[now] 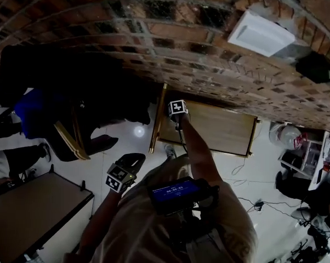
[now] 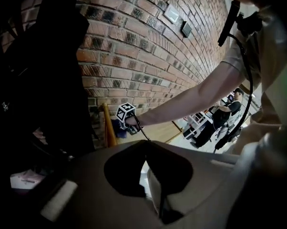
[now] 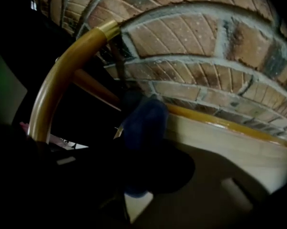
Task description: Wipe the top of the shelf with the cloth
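brick wall (image 1: pixel 209 64) backs a pale wooden shelf (image 1: pixel 220 130) in the head view. the right gripper (image 1: pixel 176 113) reaches to the left end of the shelf top, while the left gripper (image 1: pixel 131 160) hangs low over white floor (image 1: pixel 121 141). left gripper view: its jaws meet at the tips, nothing between them. right gripper view: jaws clamp a dark blue cloth (image 3: pixel 143 125), bunched and soft, at the shelf top's end beside its yellow rim (image 3: pixel 220 123).
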A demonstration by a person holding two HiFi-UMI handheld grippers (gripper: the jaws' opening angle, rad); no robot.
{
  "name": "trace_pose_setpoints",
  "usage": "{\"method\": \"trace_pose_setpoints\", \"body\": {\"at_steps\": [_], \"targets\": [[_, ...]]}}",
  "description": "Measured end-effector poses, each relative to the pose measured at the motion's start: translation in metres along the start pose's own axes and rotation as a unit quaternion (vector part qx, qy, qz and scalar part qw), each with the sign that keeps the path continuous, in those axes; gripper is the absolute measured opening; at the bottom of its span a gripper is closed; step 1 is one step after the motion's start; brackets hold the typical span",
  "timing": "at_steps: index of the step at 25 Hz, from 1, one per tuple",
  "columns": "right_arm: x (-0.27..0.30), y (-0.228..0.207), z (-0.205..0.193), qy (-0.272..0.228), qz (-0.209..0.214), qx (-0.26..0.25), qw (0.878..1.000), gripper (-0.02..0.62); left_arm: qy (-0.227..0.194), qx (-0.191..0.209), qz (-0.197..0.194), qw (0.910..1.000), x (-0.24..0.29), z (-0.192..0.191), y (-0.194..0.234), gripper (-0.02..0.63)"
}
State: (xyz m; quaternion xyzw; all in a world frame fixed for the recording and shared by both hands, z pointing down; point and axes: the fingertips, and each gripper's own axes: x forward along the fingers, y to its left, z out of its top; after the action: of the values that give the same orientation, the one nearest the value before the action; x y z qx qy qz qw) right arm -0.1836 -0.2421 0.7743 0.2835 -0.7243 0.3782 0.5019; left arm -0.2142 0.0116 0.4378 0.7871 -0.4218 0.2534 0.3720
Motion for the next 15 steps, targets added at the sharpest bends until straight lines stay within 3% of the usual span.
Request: {"method": "trace_pose_setpoints", "body": {"at_steps": [3,6,10,15], "targets": [[-0.011,-0.035,-0.014,-0.006,-0.017,-0.006,1.000,0.100,0.008,0.004,-0.008,0.9999,0.013,0.002,-0.006,0.000],[-0.035,-0.118,-0.038,-0.034,-0.051,0.027,0.998,0.100,0.010,0.009,-0.020,0.9997,0.034,0.018,-0.020,0.000],[-0.080,-0.262,-0.114,-0.045,-0.104,0.136,0.984,0.100,0.013,0.027,-0.040,0.9987,0.061,0.040,-0.049,0.000],[-0.146,-0.402,-0.225,-0.015,-0.155,0.263,0.952,0.101,0.016,0.041,-0.062,0.9971,0.092,0.050,-0.084,0.000]]}}
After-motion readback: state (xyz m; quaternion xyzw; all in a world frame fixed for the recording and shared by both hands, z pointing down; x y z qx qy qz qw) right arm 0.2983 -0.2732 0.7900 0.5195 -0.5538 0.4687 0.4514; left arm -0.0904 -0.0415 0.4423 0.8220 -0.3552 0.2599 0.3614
